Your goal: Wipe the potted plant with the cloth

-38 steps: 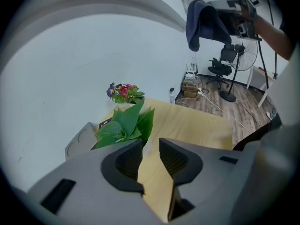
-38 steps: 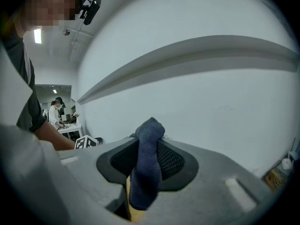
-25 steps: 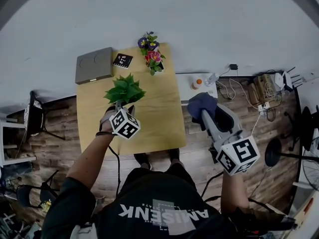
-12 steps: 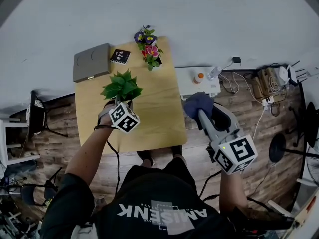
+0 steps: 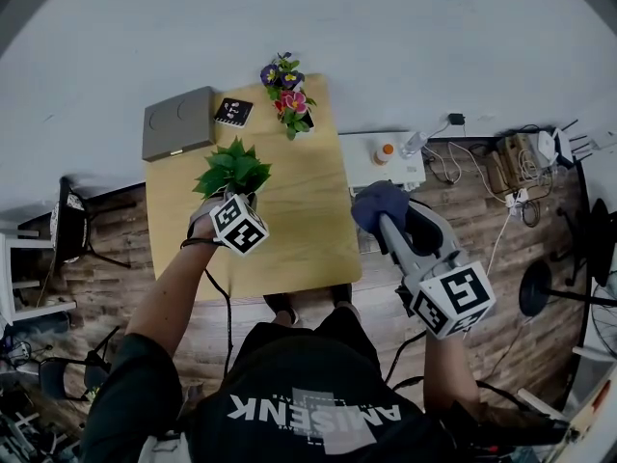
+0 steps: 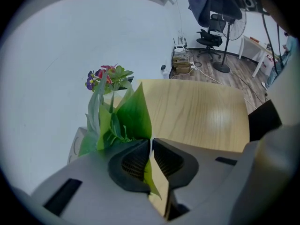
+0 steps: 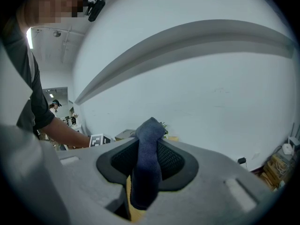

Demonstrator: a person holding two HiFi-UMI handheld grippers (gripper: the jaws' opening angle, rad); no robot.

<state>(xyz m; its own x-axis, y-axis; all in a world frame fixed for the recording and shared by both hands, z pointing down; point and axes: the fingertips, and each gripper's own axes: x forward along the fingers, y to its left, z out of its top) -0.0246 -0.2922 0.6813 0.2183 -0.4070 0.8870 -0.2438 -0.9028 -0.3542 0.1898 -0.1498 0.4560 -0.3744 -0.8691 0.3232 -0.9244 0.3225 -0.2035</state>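
left gripper (image 6: 151,144): jaws have just been closing and are now narrow, pinching a leaf (image 6: 135,114) of the potted plant (image 5: 233,170)
right gripper (image 7: 149,146): clamped on the dark blue cloth (image 7: 148,168), which stands up between the pads
hidden: in the head view the foliage and the left marker cube cover the pot and the left jaw tips; the cloth's lower end is cut off behind the gripper body
plant spot: left half of the bench (image 5: 301,222), well apart from the cloth
right gripper spot: off the bench's right edge, over the wood floor
open room: bare bench top between the plant and the right edge
far edge: flower pot (image 5: 287,95), black card (image 5: 234,112), grey box (image 5: 179,123)
vs earlier: plant, flowers and box unmoved; cloth gripped as before; only the left jaws differ
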